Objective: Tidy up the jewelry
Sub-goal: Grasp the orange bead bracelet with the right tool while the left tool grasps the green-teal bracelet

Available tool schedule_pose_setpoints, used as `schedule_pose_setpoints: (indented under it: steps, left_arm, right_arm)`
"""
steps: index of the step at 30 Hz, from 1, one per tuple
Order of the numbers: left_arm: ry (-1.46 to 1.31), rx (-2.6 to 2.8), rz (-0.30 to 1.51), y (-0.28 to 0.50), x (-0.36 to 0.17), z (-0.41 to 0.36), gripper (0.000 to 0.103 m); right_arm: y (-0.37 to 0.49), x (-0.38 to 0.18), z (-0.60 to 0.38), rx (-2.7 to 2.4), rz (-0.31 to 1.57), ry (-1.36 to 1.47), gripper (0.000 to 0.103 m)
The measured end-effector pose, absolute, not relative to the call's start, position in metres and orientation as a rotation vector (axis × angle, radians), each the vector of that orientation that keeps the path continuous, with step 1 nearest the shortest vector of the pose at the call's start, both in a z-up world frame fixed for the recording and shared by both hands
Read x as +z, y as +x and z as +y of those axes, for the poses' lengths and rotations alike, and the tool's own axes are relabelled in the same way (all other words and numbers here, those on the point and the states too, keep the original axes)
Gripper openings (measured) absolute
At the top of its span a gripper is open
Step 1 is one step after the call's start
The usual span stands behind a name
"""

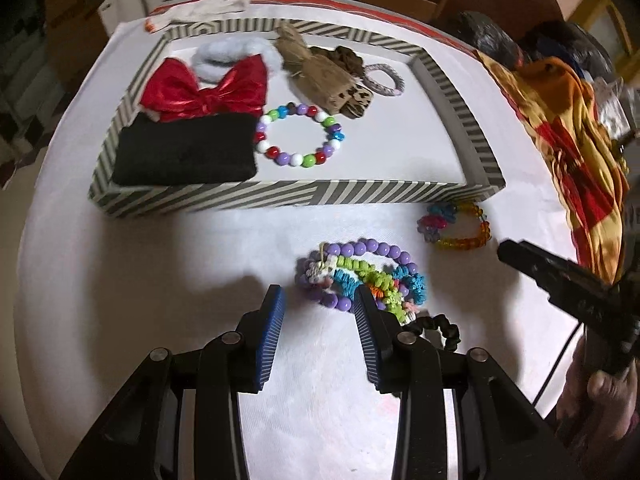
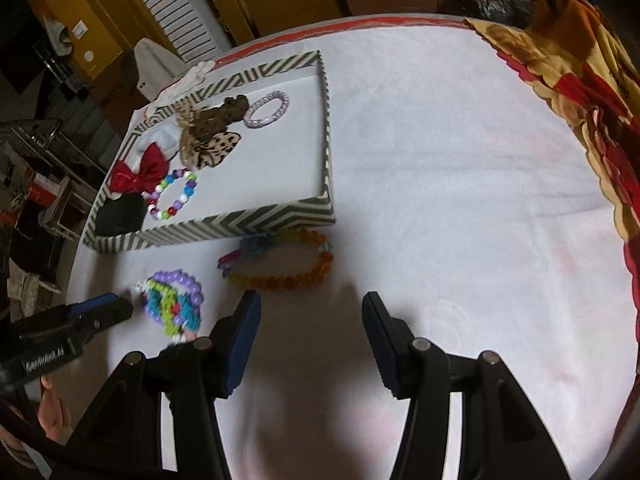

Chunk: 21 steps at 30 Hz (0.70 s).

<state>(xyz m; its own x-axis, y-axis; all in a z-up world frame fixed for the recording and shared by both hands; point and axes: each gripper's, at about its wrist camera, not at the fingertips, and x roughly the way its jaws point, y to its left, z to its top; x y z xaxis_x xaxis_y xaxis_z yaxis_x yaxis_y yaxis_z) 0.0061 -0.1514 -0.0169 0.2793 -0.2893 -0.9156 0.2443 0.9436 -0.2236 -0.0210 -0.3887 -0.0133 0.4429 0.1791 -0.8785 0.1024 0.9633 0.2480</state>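
A striped tray [image 1: 280, 196] [image 2: 240, 226] on the white table holds a red bow [image 1: 208, 90], a black cloth [image 1: 188, 152], a multicolour bead bracelet [image 1: 300, 136] [image 2: 174, 196], a leopard scrunchie [image 1: 340, 76] and a pink ring bracelet [image 1: 386, 78]. A pile of purple, green and blue bracelets [image 1: 360, 276] [image 2: 174, 300] lies in front of the tray. My left gripper [image 1: 320, 308] is open, just before the pile. An orange bead bracelet [image 1: 456, 226] [image 2: 280, 264] lies to the right. My right gripper [image 2: 312, 304] is open, near it.
A black scrunchie [image 1: 444, 328] lies beside my left gripper's right finger. A red and yellow cloth [image 1: 568, 140] [image 2: 580, 92] is heaped at the table's right edge. White gloves [image 1: 216, 2] lie behind the tray.
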Motion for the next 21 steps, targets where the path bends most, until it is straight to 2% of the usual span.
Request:
schedule_pose_setpoints:
  steps: [11,12,13,14,15,17,21]
  left_arm:
    - [0.007,-0.426,1.248,0.020,-0.030,-0.163,0.026]
    - [0.000,-0.434,1.243,0.020,-0.031,-0.162,0.019]
    - [-0.001,-0.442,1.237,0.021,-0.031,-0.163,0.017]
    - [0.005,-0.447,1.234,0.022,-0.032,-0.164,0.007]
    - [0.008,-0.447,1.222,0.022,-0.031,-0.163,0.003]
    - [0.016,-0.441,1.212,0.022,-0.026,-0.163,0.000]
    - [-0.034,-0.465,1.201,0.020,-0.011,-0.156,0.000]
  right_arm:
    - [0.012,-0.033,-0.387,-0.034,1.097,0.241,0.054]
    - [0.014,-0.034,-0.386,-0.039,1.093,0.228,0.049]
    - [0.016,-0.034,-0.383,-0.042,1.088,0.207,0.038]
    - [0.018,-0.035,-0.382,-0.046,1.080,0.189,0.030]
    - [0.019,-0.035,-0.382,-0.043,1.077,0.185,0.016]
    - [0.020,-0.036,-0.385,-0.024,1.079,0.217,0.010]
    - [0.014,-0.029,-0.388,0.003,1.067,0.250,0.010]
